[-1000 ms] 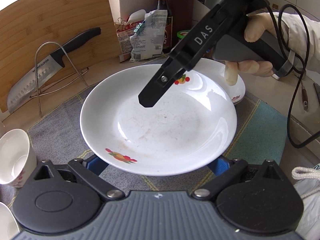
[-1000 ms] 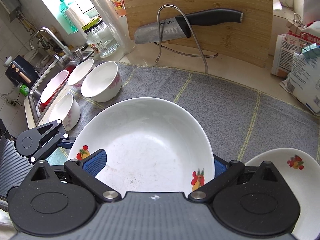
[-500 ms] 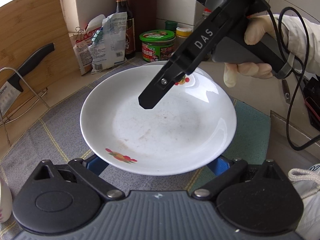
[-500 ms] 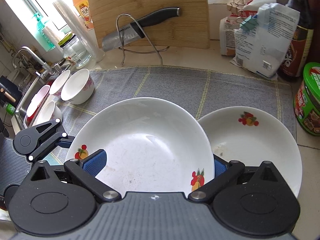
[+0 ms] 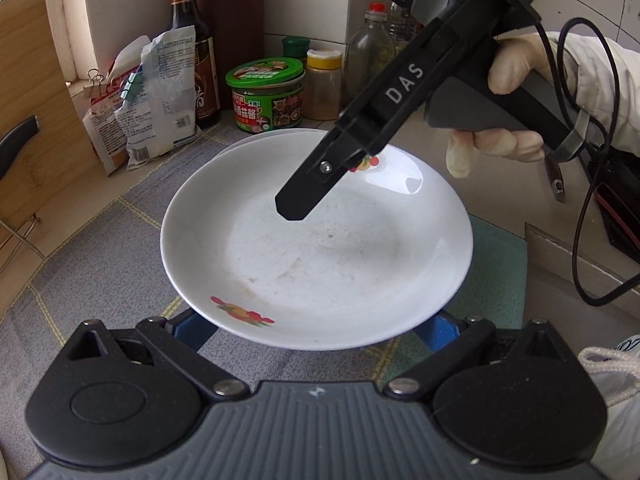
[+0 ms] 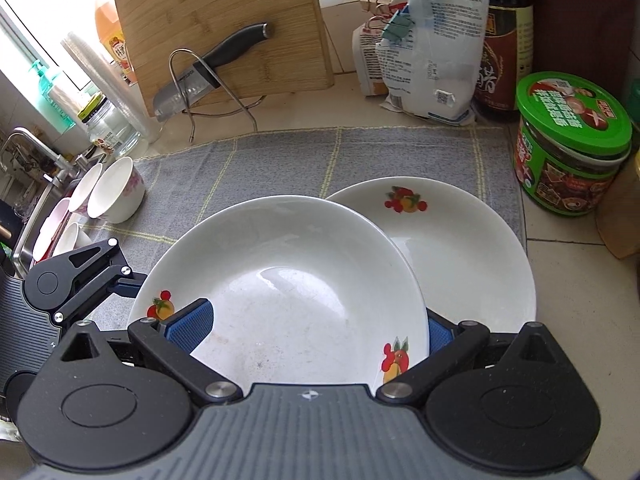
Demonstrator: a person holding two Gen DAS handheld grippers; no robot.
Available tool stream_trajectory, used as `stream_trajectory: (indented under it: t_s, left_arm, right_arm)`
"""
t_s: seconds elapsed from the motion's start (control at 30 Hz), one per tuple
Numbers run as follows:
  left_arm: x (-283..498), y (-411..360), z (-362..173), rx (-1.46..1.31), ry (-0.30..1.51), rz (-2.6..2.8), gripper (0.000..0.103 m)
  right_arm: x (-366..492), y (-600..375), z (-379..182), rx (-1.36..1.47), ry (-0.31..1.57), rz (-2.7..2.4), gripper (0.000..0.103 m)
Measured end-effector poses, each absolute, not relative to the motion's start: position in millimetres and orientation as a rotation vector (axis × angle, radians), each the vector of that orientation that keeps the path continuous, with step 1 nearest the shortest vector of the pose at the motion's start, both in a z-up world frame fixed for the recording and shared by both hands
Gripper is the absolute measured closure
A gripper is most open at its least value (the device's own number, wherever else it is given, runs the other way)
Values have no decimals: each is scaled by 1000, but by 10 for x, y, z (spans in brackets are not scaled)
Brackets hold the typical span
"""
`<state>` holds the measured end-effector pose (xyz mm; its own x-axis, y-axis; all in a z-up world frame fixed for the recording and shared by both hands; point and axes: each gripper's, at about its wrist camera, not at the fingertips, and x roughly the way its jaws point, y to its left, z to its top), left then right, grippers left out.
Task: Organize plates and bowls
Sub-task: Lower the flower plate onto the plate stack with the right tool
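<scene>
A white deep plate with fruit prints [image 5: 320, 248] hangs in the air above the grey mat. My right gripper [image 6: 312, 328] is shut on it, left pad inside the plate and right pad behind it. In the left wrist view its upper finger [image 5: 308, 192] lies over the plate's inside. My left gripper [image 5: 316, 320] is open, its blue pads spread apart under the plate's near rim. A second matching plate [image 6: 472, 252] lies on the mat, partly under the held plate's right edge. Several small white bowls [image 6: 116, 192] stand at the mat's left end.
A green-lidded jar [image 6: 572, 144], a dark bottle [image 6: 504, 52] and clipped bags [image 6: 424, 52] stand behind the second plate. A knife on a wire rack [image 6: 200, 80] leans at a wooden board [image 6: 224, 20]. The sink [image 6: 24, 216] is far left. A gloved hand [image 5: 504, 112] holds the right gripper.
Both grippers carried the held plate to the right across the mat. It now overlaps the second plate, and the jar and bottle are closer. Neither grip changed.
</scene>
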<state>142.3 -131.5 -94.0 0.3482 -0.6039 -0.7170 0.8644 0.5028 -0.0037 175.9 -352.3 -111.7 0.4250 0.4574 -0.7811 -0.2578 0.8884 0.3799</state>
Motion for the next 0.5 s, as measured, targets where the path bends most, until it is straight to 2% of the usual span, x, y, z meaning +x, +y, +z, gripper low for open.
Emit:
stream_trajectory:
  t_s: [0.5]
  left_arm:
    - [1532, -1564, -995, 437, 742, -1013, 2]
  right_arm:
    - [1776, -3804, -1268, 270, 1058, 401, 0]
